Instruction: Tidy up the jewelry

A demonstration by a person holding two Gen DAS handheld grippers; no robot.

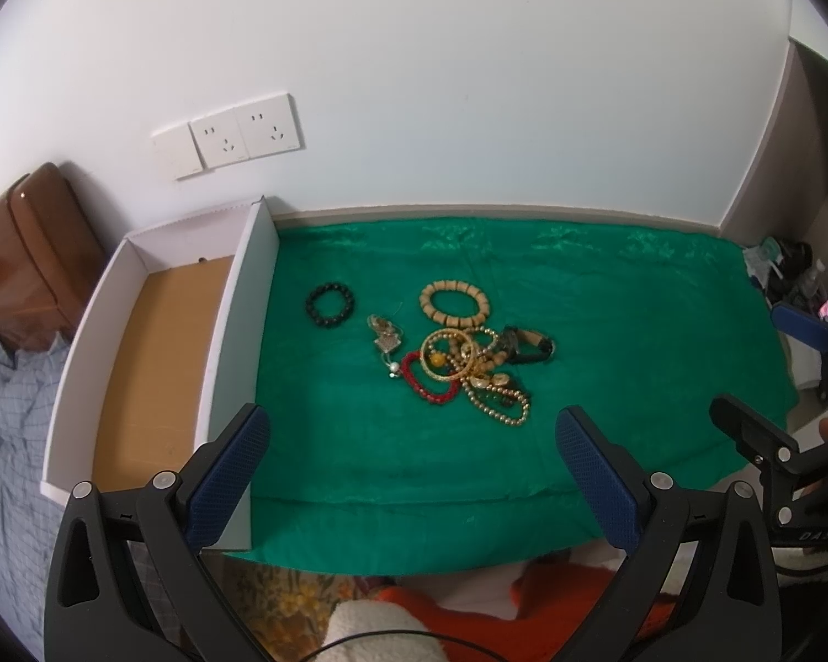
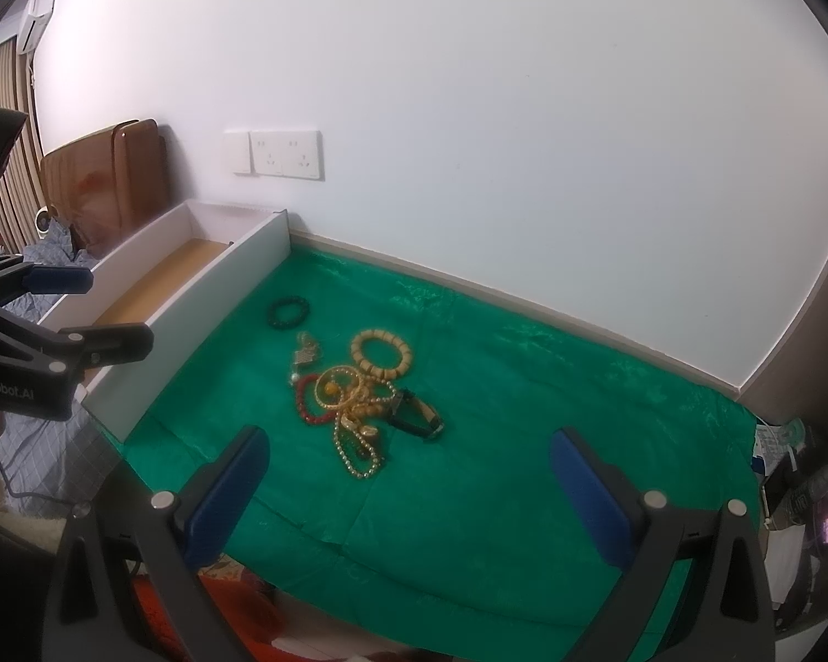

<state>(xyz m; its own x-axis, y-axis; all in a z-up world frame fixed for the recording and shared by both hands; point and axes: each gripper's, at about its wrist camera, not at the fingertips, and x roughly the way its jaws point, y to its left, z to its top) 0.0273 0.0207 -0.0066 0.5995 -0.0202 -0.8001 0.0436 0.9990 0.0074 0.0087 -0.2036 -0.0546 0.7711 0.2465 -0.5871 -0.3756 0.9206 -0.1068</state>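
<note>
From the left wrist, the left gripper point(image 1: 411, 460) gapes wide and empty, the tangled jewelry pile point(image 1: 469, 372) lying right of the white box point(image 1: 240, 325). From the right wrist, the right gripper point(image 2: 408, 477) is equally wide, nothing held; any pinch into that knot would likely drag several linked strands along.

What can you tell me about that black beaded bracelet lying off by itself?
The black bracelet is a closed ring of round, dark, glossy beads. It lies flat on the green cloth, apart from the tangled jewelry pile, between that pile and the white box. Nothing but the cloth touches it.
</note>
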